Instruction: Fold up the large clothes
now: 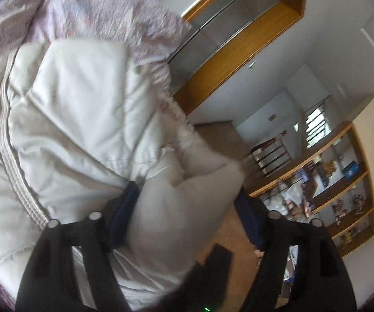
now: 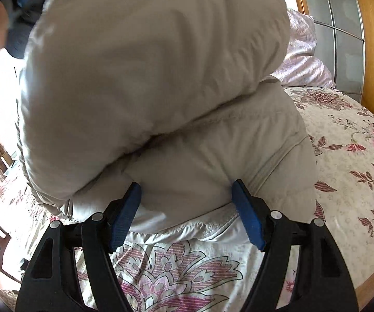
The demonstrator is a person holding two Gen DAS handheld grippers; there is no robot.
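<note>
Folding looks well advanced: the cream puffer jacket [image 2: 161, 91] lies doubled into a thick bundle on the floral bedspread [image 2: 348, 171], one padded layer over another. At 6 o'clock the right gripper [image 2: 187, 208] pinches the bundle's near edge. The left gripper [image 1: 184, 215] likewise clamps a padded fold [image 1: 181, 202]. Judging by this, only squaring and releasing remain.

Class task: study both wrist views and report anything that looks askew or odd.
The puffy white jacket sits in a lopsided, bulging heap on the floral bedspread, its upper fold overhanging the lower; both grippers straddle it.
</note>
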